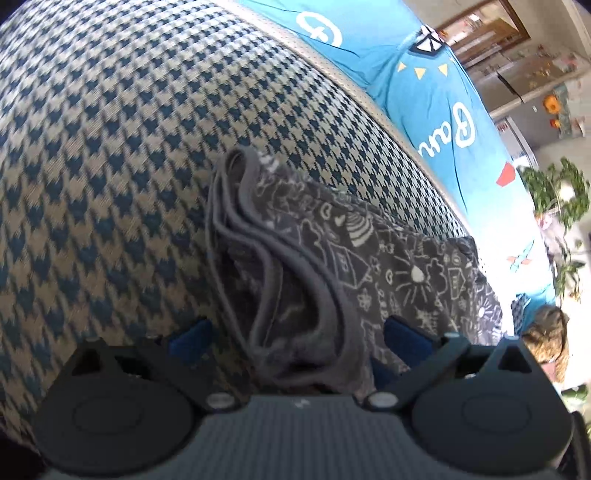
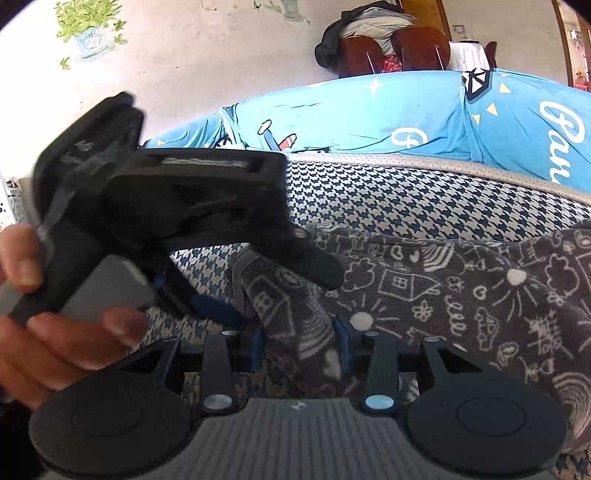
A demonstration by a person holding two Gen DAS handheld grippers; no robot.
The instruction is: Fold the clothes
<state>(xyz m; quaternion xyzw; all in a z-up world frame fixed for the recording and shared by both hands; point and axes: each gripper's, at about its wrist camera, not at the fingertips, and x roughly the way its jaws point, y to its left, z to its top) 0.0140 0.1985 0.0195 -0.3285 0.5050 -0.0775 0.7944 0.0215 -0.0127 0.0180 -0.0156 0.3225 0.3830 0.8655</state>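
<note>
Grey fabric with white doodle drawings, a small garment [image 1: 388, 258], lies on a houndstooth cushion [image 1: 110, 166] of blue and beige. In the left wrist view its ribbed grey hem [image 1: 258, 266] is bunched in several layers and runs between the two blue pads of the left gripper [image 1: 295, 338]. The jaws stand wide apart, one pad on each side of the hem, and I cannot see them pressing the cloth.

In the right wrist view the right gripper [image 2: 301, 343] has its blue pads close on a narrow fold of the same garment [image 2: 461, 288], so the jaws are closed on the cloth. The rest of the garment spreads to the right over the cushion [image 2: 406, 199]. The left gripper [image 2: 229, 291] shows here from the side, blurred, with the person's left hand [image 2: 55, 332] around its grey handle; its tips touch the garment just beside the right gripper.

Behind the cushion lies a bright blue cover [image 2: 369, 110] with white letters and cartoon prints. Farther back are a pale floor [image 2: 184, 55] and a potted plant [image 2: 86, 26].
</note>
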